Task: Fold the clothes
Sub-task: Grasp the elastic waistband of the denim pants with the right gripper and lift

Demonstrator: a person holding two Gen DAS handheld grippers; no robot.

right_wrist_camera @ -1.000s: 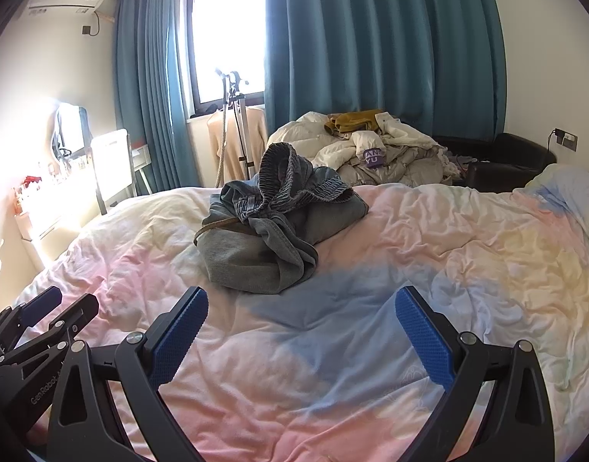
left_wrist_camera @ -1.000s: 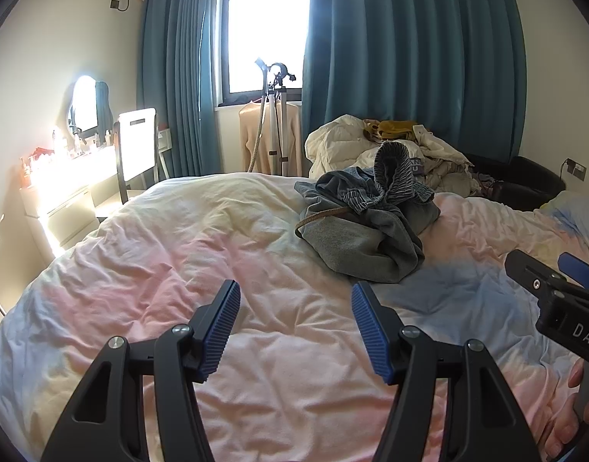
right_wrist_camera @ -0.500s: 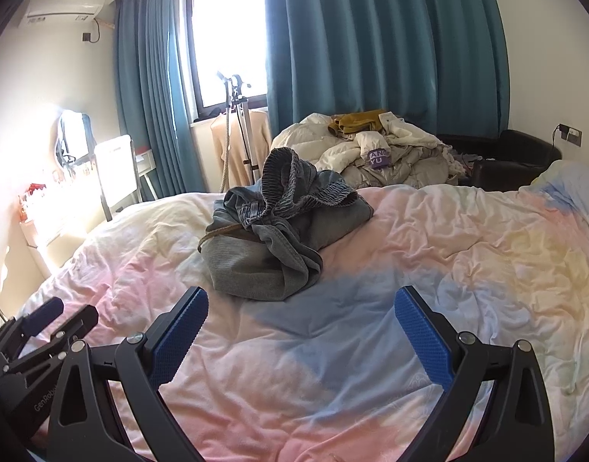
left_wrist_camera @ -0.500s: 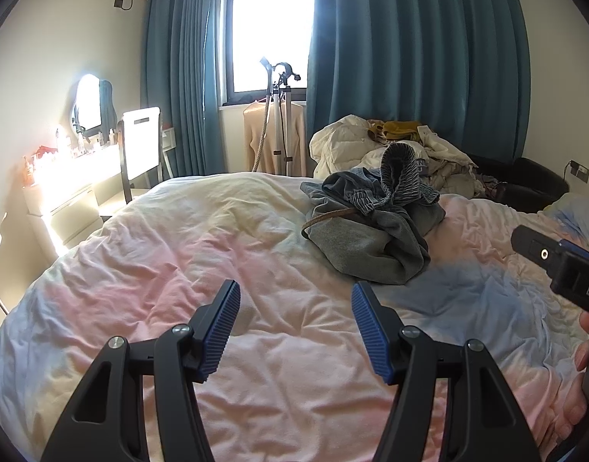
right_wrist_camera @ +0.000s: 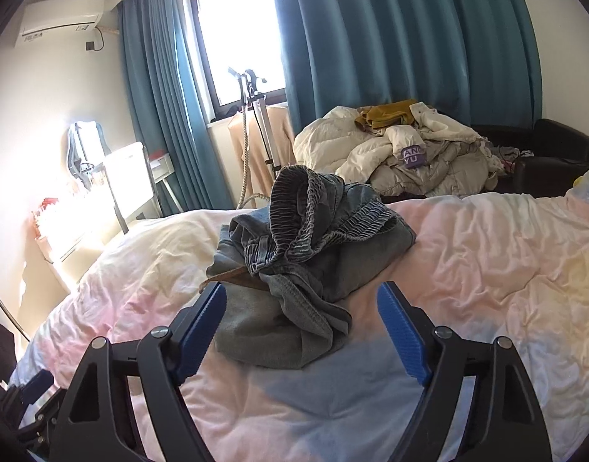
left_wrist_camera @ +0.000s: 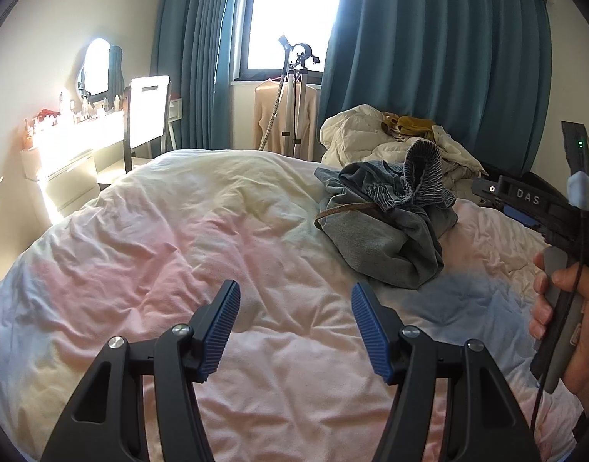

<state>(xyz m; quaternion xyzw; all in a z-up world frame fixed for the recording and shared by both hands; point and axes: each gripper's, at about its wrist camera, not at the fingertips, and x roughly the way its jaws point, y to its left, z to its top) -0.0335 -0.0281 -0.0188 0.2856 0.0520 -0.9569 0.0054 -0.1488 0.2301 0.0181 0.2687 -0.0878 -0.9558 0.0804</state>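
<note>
A crumpled pile of clothes (right_wrist_camera: 306, 254) lies on the pastel duvet (right_wrist_camera: 487, 261): grey-blue jeans with a ribbed waistband, a brown belt and a grey garment underneath. My right gripper (right_wrist_camera: 302, 296) hovers just in front of the pile, its jaws closing. The pile's near edge shows between the blue pads (right_wrist_camera: 398, 327), which do not press on cloth. My left gripper (left_wrist_camera: 296, 300) stands open over bare duvet, down and left of the pile (left_wrist_camera: 387, 227), with nothing between its fingers. In the left wrist view a hand (left_wrist_camera: 564, 308) holds the right gripper's body at the right edge.
Beyond the bed, a heap of white bedding and clothes (right_wrist_camera: 410, 161) lies against the blue curtains. A black armchair (right_wrist_camera: 556, 146) stands at the far right. A tripod stand (right_wrist_camera: 252, 115) is by the window. A dressing table and white chair (left_wrist_camera: 144, 111) are on the left.
My right gripper has moved forward up to the clothes pile and its jaws have narrowed. The left gripper has shifted slightly, with its jaws unchanged.
</note>
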